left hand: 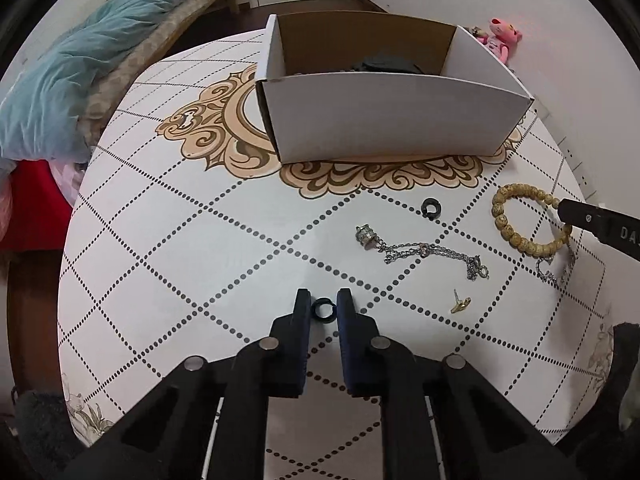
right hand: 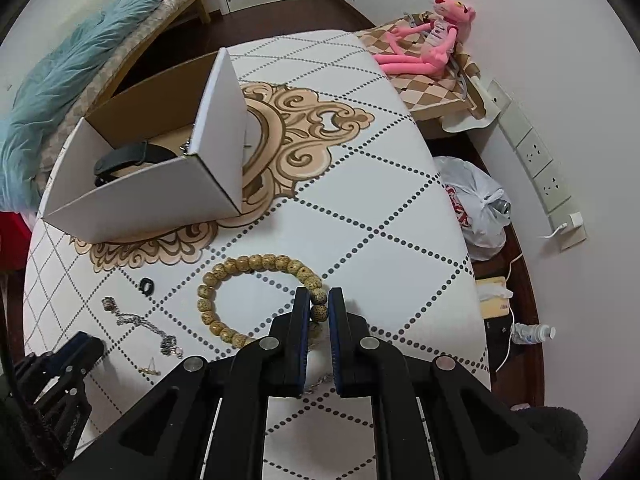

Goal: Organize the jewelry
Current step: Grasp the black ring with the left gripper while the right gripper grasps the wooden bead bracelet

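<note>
A small black rubber ring (left hand: 323, 307) is gripped between the fingers of the left gripper (left hand: 324, 304), while a tan wooden bead bracelet (right hand: 256, 296) lying on the patterned tabletop (right hand: 380, 220) is pinched by the right gripper (right hand: 319, 304). Between them a tangled silver chain necklace (left hand: 424, 252), a second black ring (left hand: 430, 207) and a small gold earring (left hand: 460, 303) are scattered, with the open white cardboard box (left hand: 384, 116) set well beyond.

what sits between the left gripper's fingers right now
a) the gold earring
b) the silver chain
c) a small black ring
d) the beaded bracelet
c: in the left wrist view a small black ring lies on the table between the left gripper fingers, while the beaded bracelet is at the right gripper, whose fingers close on its beads.
</note>
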Motion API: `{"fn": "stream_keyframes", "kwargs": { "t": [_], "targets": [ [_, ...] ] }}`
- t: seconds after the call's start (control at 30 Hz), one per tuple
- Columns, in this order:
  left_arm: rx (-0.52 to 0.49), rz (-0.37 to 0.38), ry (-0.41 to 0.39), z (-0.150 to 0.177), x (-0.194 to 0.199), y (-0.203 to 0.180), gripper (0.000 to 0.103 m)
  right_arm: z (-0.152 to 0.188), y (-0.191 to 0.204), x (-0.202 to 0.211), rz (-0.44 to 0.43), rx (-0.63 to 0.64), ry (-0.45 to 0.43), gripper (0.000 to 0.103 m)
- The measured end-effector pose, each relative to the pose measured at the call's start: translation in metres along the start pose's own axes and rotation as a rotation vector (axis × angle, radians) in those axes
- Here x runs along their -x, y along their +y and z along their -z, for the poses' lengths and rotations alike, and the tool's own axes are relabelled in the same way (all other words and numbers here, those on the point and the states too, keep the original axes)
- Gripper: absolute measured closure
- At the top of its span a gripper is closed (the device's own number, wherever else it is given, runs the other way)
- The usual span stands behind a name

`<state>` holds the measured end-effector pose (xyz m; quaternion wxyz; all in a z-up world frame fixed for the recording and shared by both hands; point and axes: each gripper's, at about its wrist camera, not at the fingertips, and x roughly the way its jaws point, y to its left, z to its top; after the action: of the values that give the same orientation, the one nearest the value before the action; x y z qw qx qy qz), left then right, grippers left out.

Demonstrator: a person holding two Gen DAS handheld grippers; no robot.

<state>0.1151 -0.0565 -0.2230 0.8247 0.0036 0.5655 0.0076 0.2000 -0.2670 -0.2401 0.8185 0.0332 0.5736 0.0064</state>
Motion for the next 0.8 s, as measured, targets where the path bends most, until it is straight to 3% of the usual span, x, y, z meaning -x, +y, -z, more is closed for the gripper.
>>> {"fn": "stream_keyframes", "kwargs": {
  "t": [0.23, 0.4, 0.6, 0.8],
  "targets": [
    [0.031, 0.035, -0.029, -0.003, 0.015, 0.003, 0.093, -0.004, 0.01, 0.032, -0.051, 0.012, -0.055, 0.093],
    [0.044, 0.073, -0.091, -0.018, 0.047, 0.007, 0.093, -0.016, 0.021, 0.067, -0.107, 0.031, -0.113, 0.093],
    [0.041, 0.134, -0.189, -0.064, 0.089, 0.014, 0.093, -0.049, 0.035, 0.119, -0.18, 0.071, -0.193, 0.094],
    [0.031, 0.161, -0.213, -0.128, 0.09, 0.026, 0.093, -0.099, 0.057, 0.134, -0.241, 0.112, -0.22, 0.094]
  ]
}}
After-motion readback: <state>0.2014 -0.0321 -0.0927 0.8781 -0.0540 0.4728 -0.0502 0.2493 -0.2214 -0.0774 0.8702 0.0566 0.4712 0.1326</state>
